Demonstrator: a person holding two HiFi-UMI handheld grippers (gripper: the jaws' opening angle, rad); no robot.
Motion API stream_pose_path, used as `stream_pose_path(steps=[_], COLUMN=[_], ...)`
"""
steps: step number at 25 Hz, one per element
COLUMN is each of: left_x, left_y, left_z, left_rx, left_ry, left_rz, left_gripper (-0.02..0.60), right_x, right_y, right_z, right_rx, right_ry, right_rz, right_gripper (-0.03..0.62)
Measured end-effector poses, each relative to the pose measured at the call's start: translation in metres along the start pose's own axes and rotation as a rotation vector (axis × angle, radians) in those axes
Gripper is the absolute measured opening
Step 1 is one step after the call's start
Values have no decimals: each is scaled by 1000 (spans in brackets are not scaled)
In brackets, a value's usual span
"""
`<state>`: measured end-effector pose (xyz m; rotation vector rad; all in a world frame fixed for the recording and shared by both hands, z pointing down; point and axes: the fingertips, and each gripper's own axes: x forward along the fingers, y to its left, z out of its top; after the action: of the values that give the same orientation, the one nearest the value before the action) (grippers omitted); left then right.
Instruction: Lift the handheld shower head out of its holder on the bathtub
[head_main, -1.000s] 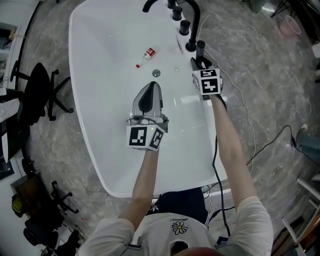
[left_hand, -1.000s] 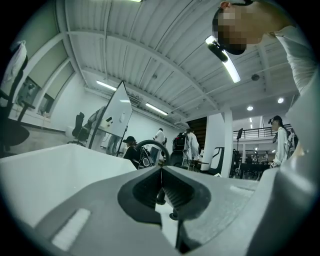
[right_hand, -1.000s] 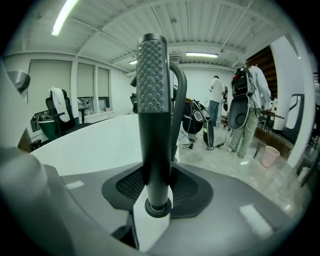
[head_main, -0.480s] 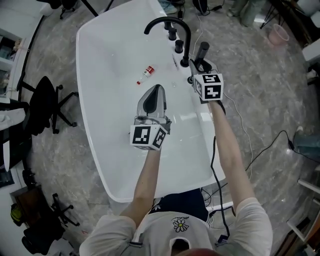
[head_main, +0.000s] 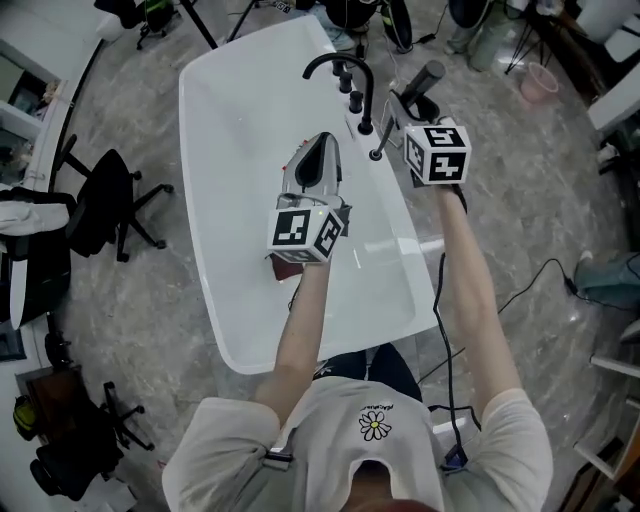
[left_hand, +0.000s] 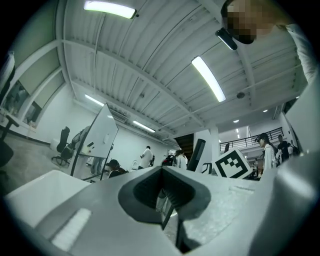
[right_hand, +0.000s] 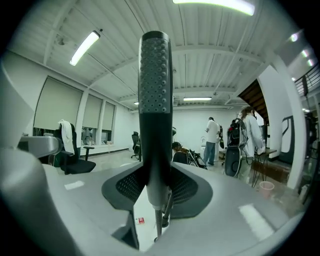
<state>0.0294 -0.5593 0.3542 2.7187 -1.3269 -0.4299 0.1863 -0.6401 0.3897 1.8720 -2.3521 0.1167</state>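
The black handheld shower head (head_main: 426, 79) is off the tub rim and stands upright in my right gripper (head_main: 408, 110), whose jaws are shut on its handle. In the right gripper view the dotted spray face (right_hand: 155, 75) rises above my right gripper (right_hand: 157, 187), and a thin hose (right_hand: 158, 227) hangs below it. That hose (head_main: 388, 132) runs down to the small holder (head_main: 376, 155) on the rim of the white bathtub (head_main: 230, 120). My left gripper (head_main: 322, 142) hovers over the tub, shut and empty; in its own view my left gripper (left_hand: 165, 197) points at the ceiling.
A black arched faucet (head_main: 338, 64) with knobs (head_main: 355, 101) stands on the tub rim just left of the shower head. Office chairs (head_main: 100, 212) stand left of the tub. A pink bucket (head_main: 537, 84) and a cable (head_main: 525, 288) lie on the floor to the right.
The right gripper has risen with the shower head, which now sits well above the rim by the faucet. The left gripper has lifted too and stays shut.
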Motion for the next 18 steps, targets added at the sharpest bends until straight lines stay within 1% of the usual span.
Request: stream_pose_path(steps=[4,7,11,14,18], left_x=[-17,-31,-52,-67,-87], left_y=[-32,-47,-64,-73,-84], left_z=[52,78,105,119,137], left_rx=[33,56,91,102,119], left_ry=[-21,-50,-73,-67,-59], left_rz=[-25,-39,-43,-31,-6], left_gripper=[0,0,0,0,0], right_x=[-46,-82,-133,-170,-218], right_y=[23,39,62,78,96], right_z=[44,73,106,129,153], right_rx=[-13,0,-15,-38,-9], right_ry=[-49,-101,-158,-190,-248], right_rz=[4,2,12,21,53], right_gripper=[152,152,152,152,153])
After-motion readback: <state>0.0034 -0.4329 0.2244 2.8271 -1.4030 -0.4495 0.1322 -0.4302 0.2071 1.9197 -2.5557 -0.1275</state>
